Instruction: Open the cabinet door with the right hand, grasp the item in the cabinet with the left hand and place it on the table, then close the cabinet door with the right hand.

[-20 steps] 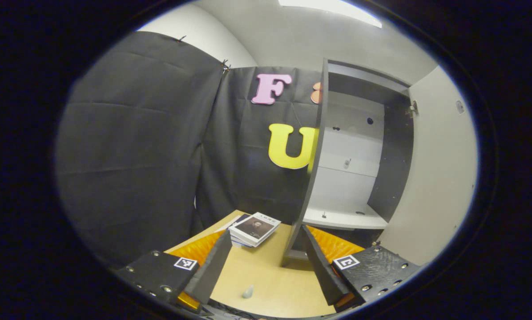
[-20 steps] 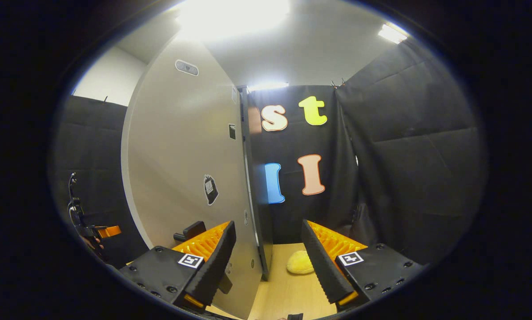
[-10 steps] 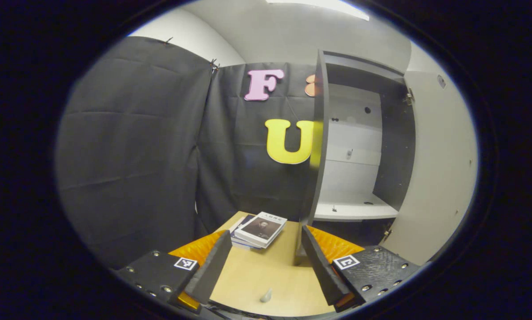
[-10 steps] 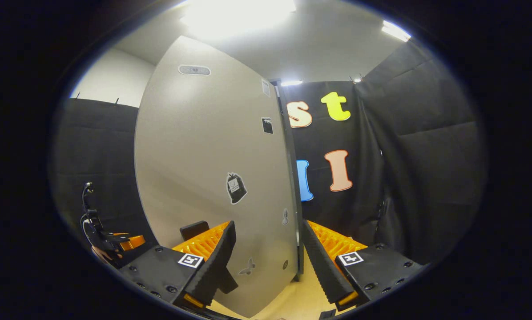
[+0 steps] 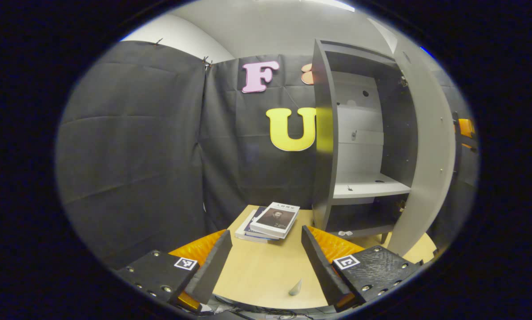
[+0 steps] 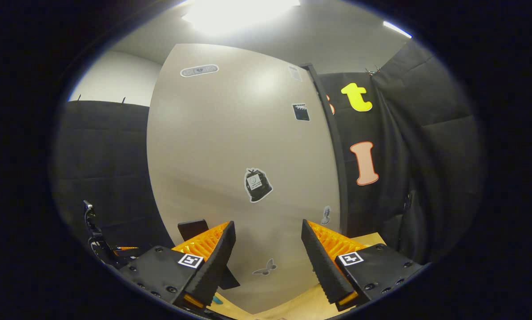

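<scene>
Hovering over the worktop [image 5: 266, 275], the left claw [image 5: 266, 249] is standing released, its two fingers spread wide with nothing between them. Beyond its fingertips a small stack of books [image 5: 270, 221] is lying on the worktop, just beside the left wall of the cabinet [image 5: 326, 146]. Which thing came out of the cabinet I cannot tell; its pale shelf [image 5: 368, 189] is carrying only small fittings. A small pale cone-shaped object [image 5: 295, 288] is sitting on the near edge of the worktop between the claw's fingers. The cabinet door [image 5: 426, 146] is standing partly open at the right of the left gripper view, its inner face turned toward the camera.

In the right gripper view, the right claw [image 6: 268, 253] is facing the door's outer face [image 6: 243, 178] from close by, also released, fingers apart and gripping nothing. Several small stickers are dotting the door, among them a dark bag-shaped one [image 6: 258, 185]. A dark handle [image 6: 194, 229] is sticking out from the door just behind the claw's left finger. Low at the left edge, the other gripper is showing dimly.
</scene>
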Demonstrator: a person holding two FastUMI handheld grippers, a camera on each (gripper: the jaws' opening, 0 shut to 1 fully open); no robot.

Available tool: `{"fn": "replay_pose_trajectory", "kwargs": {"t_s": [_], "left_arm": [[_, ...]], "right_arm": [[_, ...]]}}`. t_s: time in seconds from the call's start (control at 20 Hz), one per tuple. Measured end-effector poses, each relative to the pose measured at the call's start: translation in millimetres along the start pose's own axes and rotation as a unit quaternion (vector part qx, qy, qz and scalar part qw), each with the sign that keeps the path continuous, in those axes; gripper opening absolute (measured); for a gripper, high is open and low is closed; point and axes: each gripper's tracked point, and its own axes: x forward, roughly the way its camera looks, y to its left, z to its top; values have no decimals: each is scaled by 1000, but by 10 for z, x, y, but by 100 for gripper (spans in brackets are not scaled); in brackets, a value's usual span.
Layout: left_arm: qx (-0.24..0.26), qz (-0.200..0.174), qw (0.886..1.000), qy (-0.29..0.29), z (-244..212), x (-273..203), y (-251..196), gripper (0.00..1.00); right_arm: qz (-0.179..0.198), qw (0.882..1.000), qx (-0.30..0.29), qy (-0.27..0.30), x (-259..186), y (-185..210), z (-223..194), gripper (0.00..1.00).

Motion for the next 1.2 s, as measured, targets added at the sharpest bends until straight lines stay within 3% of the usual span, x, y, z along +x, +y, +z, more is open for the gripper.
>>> {"fn": "replay_pose_trajectory", "kwargs": {"t_s": [0.3,0.6,0.65,0.7,0.75,0.8,1.05,1.2], "left_arm": [[22,-11,1000,-2,19,68,119,94],[-1,-40,999,3,83,200,-78,94],[-4,-51,999,2,115,229,-157,94],[-9,-62,998,-1,180,249,-243,94],[-13,-74,997,-5,258,270,-333,94],[-15,-84,996,-11,340,289,-429,94],[-54,-120,991,-26,725,313,-819,94],[-93,-125,987,-44,1020,238,-943,94]], "right_arm": [[26,997,62,37,734,456,-225,94],[-10,998,52,33,830,399,-113,95],[-18,998,47,30,841,346,-79,95],[-25,998,42,29,811,277,-45,88],[-31,998,36,28,756,198,-21,96],[-39,998,30,25,691,98,20,90],[-119,992,-33,-12,258,-644,275,98],[-136,990,-43,-12,38,-987,387,98]]}}
